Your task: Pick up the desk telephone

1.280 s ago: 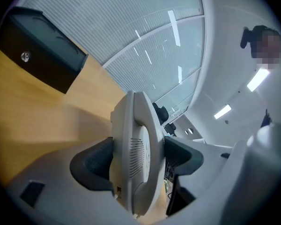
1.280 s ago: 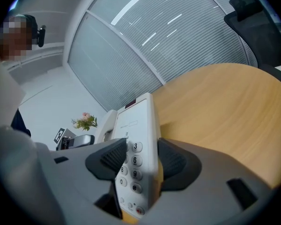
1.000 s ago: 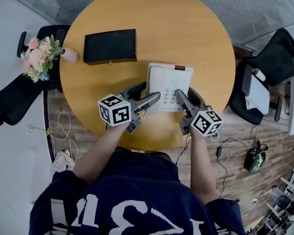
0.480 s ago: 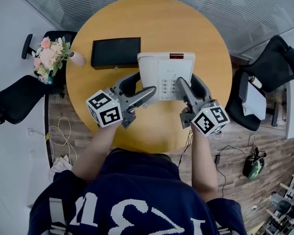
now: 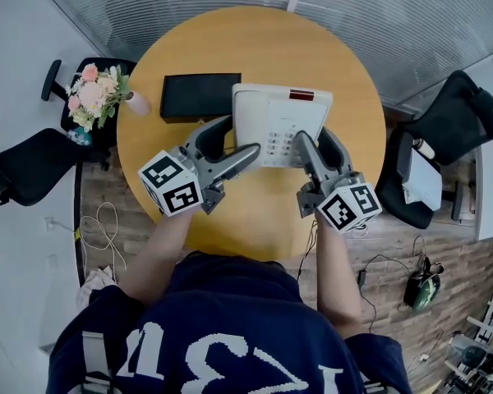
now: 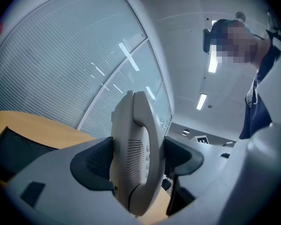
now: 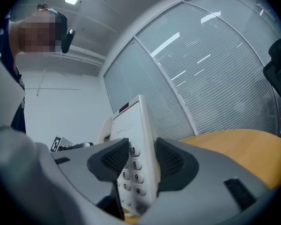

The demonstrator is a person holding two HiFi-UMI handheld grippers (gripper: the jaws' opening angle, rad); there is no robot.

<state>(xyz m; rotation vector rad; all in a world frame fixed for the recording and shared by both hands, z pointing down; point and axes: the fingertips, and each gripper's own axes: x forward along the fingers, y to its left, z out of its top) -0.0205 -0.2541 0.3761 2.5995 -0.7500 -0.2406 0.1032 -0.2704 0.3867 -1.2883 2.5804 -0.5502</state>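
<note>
Both bare forearms reach forward from a dark blue shirt, side by side, each hand's gripper pointing level across the table with its marker cube toward the person. The left gripper (image 5: 240, 139) is clamped on the left side of the desk telephone (image 5: 283, 113), its pads pressing on the handset (image 6: 140, 144) and the body beneath it. The right gripper (image 5: 315, 143) grips the right side, its jaws closing with the keypad (image 7: 131, 165) edge between the pads, one pad on the face and one on the underside.

The telephone is held in the air between the two grippers, above the middle of the round wooden table (image 5: 255, 212), slightly toward its right edge. A black rectangular case (image 5: 201, 97) lies on the table toward its far left edge, and a pink and white bouquet (image 5: 94, 97) sits at the left edge. Black office chairs (image 5: 25, 171) stand at either side on a wood plank floor (image 5: 394, 245) with loose cables; a glass wall with blinds (image 5: 353, 15) runs behind.

The telephone lies face up, its red display strip at the end away from the person, and the handset's long axis runs from near to far
</note>
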